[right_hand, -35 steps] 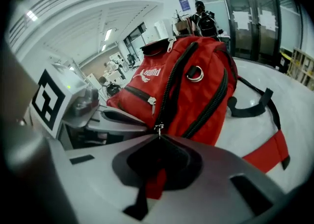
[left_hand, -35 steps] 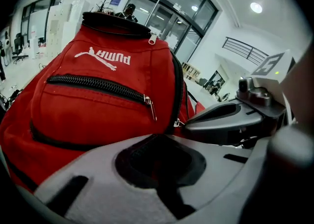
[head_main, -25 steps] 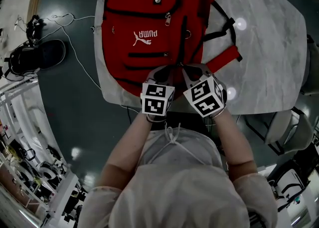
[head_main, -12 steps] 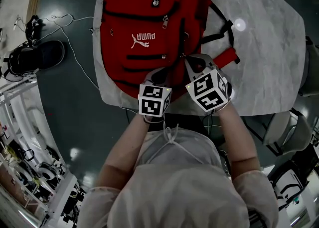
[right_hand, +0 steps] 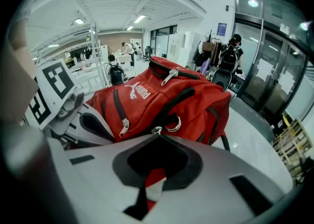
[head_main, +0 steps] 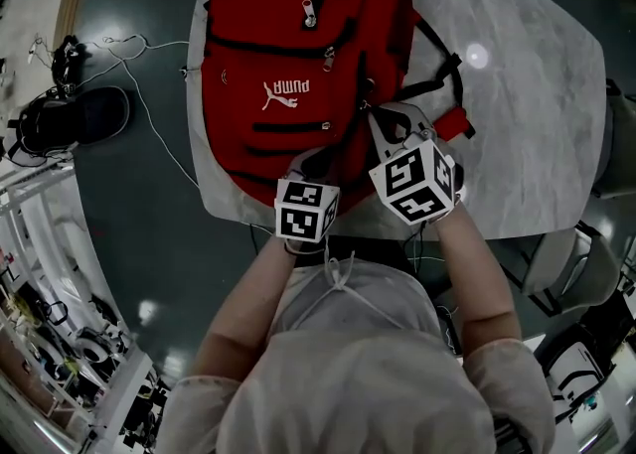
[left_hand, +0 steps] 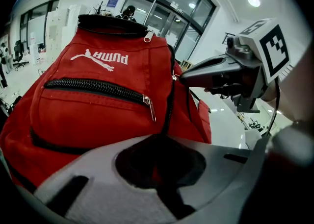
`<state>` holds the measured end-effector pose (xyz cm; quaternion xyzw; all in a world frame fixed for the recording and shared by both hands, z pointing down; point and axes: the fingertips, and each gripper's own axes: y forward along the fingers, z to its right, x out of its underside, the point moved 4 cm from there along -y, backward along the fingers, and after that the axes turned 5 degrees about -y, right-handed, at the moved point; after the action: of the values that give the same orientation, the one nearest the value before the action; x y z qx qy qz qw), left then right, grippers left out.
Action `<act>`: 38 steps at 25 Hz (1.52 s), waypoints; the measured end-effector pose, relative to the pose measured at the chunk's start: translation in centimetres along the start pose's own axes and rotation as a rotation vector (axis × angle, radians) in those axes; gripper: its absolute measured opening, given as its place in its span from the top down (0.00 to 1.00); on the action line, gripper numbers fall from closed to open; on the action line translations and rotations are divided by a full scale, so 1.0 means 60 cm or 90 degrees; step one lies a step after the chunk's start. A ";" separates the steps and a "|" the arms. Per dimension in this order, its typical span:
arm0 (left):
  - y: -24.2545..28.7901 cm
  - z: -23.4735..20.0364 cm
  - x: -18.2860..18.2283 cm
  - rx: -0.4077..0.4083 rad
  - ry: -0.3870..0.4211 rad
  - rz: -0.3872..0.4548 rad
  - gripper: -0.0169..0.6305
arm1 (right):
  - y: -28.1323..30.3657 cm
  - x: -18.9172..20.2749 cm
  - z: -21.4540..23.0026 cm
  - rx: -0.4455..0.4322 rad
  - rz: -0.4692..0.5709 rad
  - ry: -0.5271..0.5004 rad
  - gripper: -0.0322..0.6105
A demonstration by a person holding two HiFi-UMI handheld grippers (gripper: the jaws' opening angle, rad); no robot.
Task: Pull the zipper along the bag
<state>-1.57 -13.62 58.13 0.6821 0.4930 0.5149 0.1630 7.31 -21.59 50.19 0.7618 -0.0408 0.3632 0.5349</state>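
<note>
A red Puma backpack [head_main: 288,45] lies flat on the marble table [head_main: 537,94]. A black main zipper [right_hand: 176,98] runs along its right side. My right gripper [head_main: 370,112] reaches over that zipper with its jaws shut on the small metal zipper pull [right_hand: 156,130]. In the left gripper view the right gripper [left_hand: 196,76] points at the zipper track [left_hand: 170,95]. My left gripper [head_main: 316,157] is at the bag's near edge, shut on a fold of red fabric [left_hand: 157,142] beside the zipper. The front pocket's zipper pull [left_hand: 149,108] hangs free.
Black shoulder straps [head_main: 437,70] spill onto the table right of the bag. On the floor to the left lie a black bag [head_main: 70,114] and a white cable [head_main: 149,114]. A chair [head_main: 576,263] stands at the right, off the table's near corner.
My right gripper has moved away from me along the zipper, up the bag's side. The left gripper has stayed at the near edge, so the two now stand apart.
</note>
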 end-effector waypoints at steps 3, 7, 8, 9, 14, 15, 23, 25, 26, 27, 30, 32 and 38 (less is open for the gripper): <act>0.000 0.001 0.000 0.002 -0.002 -0.001 0.94 | -0.001 -0.007 0.011 0.007 0.007 -0.002 0.91; 0.001 0.000 0.001 0.002 -0.001 -0.001 0.94 | -0.001 -0.017 0.020 0.015 0.018 -0.009 0.91; 0.001 0.000 0.002 0.001 0.000 -0.001 0.94 | -0.001 -0.020 0.021 0.017 0.020 -0.015 0.91; 0.001 0.000 0.002 0.000 0.001 -0.001 0.94 | -0.002 -0.022 0.023 0.020 0.021 -0.022 0.91; 0.001 0.000 0.004 0.000 0.007 -0.001 0.94 | -0.009 -0.040 0.046 0.049 0.026 -0.059 0.91; 0.001 0.001 0.004 0.002 0.006 -0.002 0.94 | -0.011 -0.043 0.052 0.056 0.027 -0.064 0.91; 0.002 0.000 0.003 0.008 0.003 -0.004 0.94 | -0.016 -0.071 0.098 0.116 0.031 -0.109 0.91; 0.003 0.000 0.004 0.009 0.002 -0.005 0.94 | -0.014 -0.077 0.107 0.121 0.033 -0.109 0.91; 0.003 0.000 0.004 0.010 0.002 -0.006 0.94 | -0.013 -0.079 0.110 0.122 0.034 -0.109 0.91; 0.004 0.000 0.005 0.011 0.001 -0.006 0.94 | -0.011 -0.081 0.112 0.123 0.033 -0.110 0.91; 0.005 -0.001 0.006 0.012 0.000 -0.006 0.94 | -0.004 -0.083 0.115 0.124 0.029 -0.108 0.91; 0.005 -0.001 0.005 0.011 0.002 -0.005 0.94 | 0.000 -0.084 0.116 0.123 0.029 -0.100 0.91; 0.004 -0.001 0.005 0.016 0.004 -0.009 0.94 | 0.000 -0.083 0.115 0.121 0.036 -0.070 0.91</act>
<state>-1.51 -13.51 58.49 0.6792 0.5047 0.5094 0.1566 7.21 -29.05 46.10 0.8265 -0.0569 0.3381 0.4465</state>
